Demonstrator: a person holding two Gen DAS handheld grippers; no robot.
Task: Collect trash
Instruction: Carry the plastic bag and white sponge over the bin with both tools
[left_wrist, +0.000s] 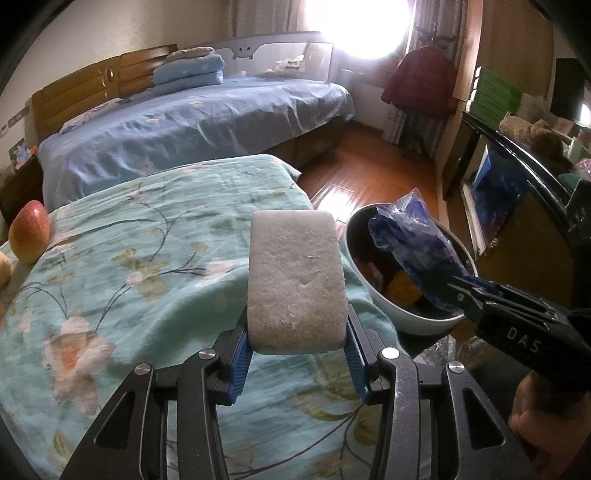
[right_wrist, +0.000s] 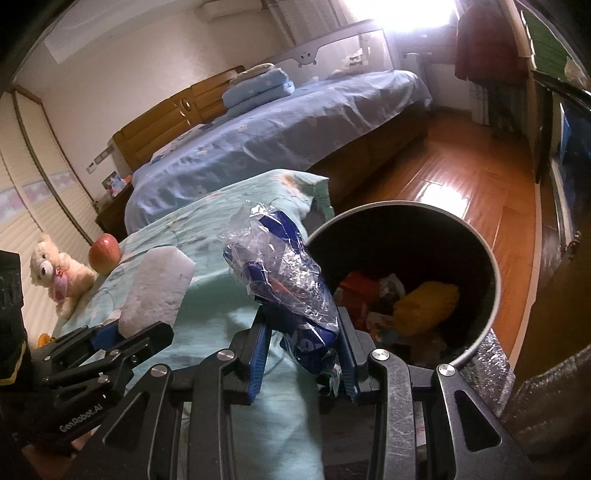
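Note:
My left gripper (left_wrist: 297, 341) is shut on a white foam block (left_wrist: 295, 280), held over the teal floral blanket (left_wrist: 122, 266). The same block (right_wrist: 155, 291) shows at the left of the right wrist view, clamped in the left gripper (right_wrist: 122, 332). My right gripper (right_wrist: 303, 354) is shut on a crumpled blue and clear plastic wrapper (right_wrist: 284, 280). In the left wrist view that wrapper (left_wrist: 410, 247) hangs over the round trash bin (left_wrist: 391, 310), pinched by the right gripper (left_wrist: 456, 291). The bin (right_wrist: 491, 306) holds orange and yellow scraps.
An apple (right_wrist: 104, 253) and a plush bear (right_wrist: 55, 273) lie on the blanket at the left. A bed with blue sheets (left_wrist: 192, 125) stands behind. Wooden floor (right_wrist: 461, 177) lies beyond the bin, with dark furniture (left_wrist: 517, 177) on the right. A hand (left_wrist: 535, 410) grips the right tool.

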